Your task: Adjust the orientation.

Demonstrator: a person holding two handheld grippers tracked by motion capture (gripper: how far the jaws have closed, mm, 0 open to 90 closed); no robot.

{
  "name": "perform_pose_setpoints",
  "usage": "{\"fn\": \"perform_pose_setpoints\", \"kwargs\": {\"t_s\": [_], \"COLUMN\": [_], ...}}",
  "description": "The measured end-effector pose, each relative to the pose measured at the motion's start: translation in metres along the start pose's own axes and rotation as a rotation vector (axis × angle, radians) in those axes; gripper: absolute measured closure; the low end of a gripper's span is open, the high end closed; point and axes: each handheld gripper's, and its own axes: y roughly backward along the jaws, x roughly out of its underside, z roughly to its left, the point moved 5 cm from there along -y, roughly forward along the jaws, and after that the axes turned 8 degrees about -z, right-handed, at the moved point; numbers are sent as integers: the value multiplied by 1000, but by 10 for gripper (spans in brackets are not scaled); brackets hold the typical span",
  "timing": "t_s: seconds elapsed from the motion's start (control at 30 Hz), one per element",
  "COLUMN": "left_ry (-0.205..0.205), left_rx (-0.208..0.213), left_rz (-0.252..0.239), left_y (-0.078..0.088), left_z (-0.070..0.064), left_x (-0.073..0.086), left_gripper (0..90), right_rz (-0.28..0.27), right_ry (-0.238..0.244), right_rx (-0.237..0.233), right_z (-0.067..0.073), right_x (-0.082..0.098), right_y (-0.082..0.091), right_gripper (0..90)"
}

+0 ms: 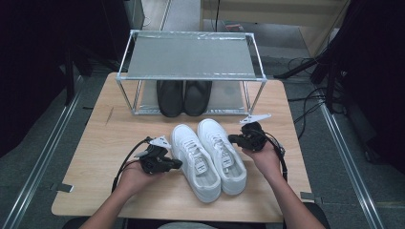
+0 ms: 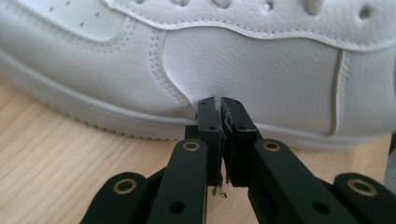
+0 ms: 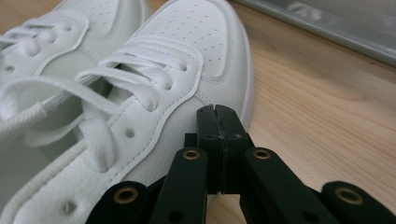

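Note:
Two white sneakers stand side by side on the wooden table, the left sneaker [image 1: 195, 160] and the right sneaker [image 1: 223, 153], toes toward the rack. My left gripper [image 1: 179, 163] is shut with nothing in it, its tips against the left sneaker's side panel [image 2: 243, 70] just above the sole. My right gripper [image 1: 232, 139] is also shut and bare, its tips at the right sneaker's outer side [image 3: 154, 140] near the laces. A hand holds each gripper.
A metal shoe rack [image 1: 191, 55] stands at the table's far side with a pair of black shoes [image 1: 184, 97] on its lower shelf. Bare tabletop [image 1: 110, 138] lies to the left of the sneakers. Cables trail from both grippers.

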Motion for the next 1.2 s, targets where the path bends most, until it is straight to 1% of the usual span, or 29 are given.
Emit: {"fn": "perform_pose_setpoints", "kwargs": {"t_s": [0.07, 0.13, 0.23, 0.27, 0.3, 0.33, 0.4, 0.47, 0.5, 0.53, 0.57, 0.6, 0.67, 0.73, 0.77, 0.87, 0.9, 0.93, 1.03, 1.2], "left_ry": [-21, -19, -9, -3, -6, 2, 10, 19, 20, 26, 26, 24, 31, 40, 37, 44, 46, 58, 58, 67], "left_rx": [12, 26, 46, 47, 45, 45, 41, 18, 4, -3, -7, -20, -26, -36, -45, -62, -61, -60, -66, -74], "left_rz": [2, -1, -5, -28, -45, -71, -89, -80, -66, -74, -78, -87, -112, -113, -111, -110, -114, -117, -111, -117], "left_y": [-4, -7, -5, -2, 0, 3, 9, 13, 15, 18, 20, 23, 27, 30, 31, 35, 35, 36, 37, 38], "left_z": [-6, -7, -6, -6, -6, -5, -2, 3, 6, 8, 10, 13, 17, 21, 23, 27, 28, 29, 32, 34], "left_x": [-2, -3, -3, -4, -5, -7, -9, -7, -5, -4, -4, -4, -4, -3, -2, -1, -1, 0, 1, 1], "left_gripper": [862, 855, 848, 837, 813, 788, 744, 649, 610, 572, 538, 521, 488, 468, 457, 442, 436, 432, 423, 408], "right_rz": [-17, -28, -49, -55, -64, -69, -83, -102, -106, -117, -130, -138, -163, -175, -174, -176, -184, -190, -200, -199], "right_ry": [-9, -37, -68, -74, -77, -80, -86, -95, -101, -105, -106, -106, -100, -82, -74, -72, -68, -70, -62, -39], "right_rx": [27, 43, 22, 18, 13, 11, 0, -10, -14, -18, -22, -23, -31, -32, -30, -28, -32, -34, -41, -68], "right_z": [-7, -13, -18, -19, -19, -19, -19, -19, -19, -19, -18, -17, -15, -12, -10, -5, -3, -1, 6, 19], "right_x": [0, 0, 0, -1, -1, -1, -2, -2, -2, -2, -2, -2, -2, -2, -2, -4, -6, -7, -9, -11], "right_y": [1, 3, 7, 8, 9, 9, 11, 14, 16, 18, 21, 23, 27, 31, 32, 37, 39, 41, 44, 48], "right_gripper": [871, 840, 771, 755, 728, 712, 676, 635, 615, 587, 560, 546, 524, 503, 494, 491, 480, 477, 476, 480]}}
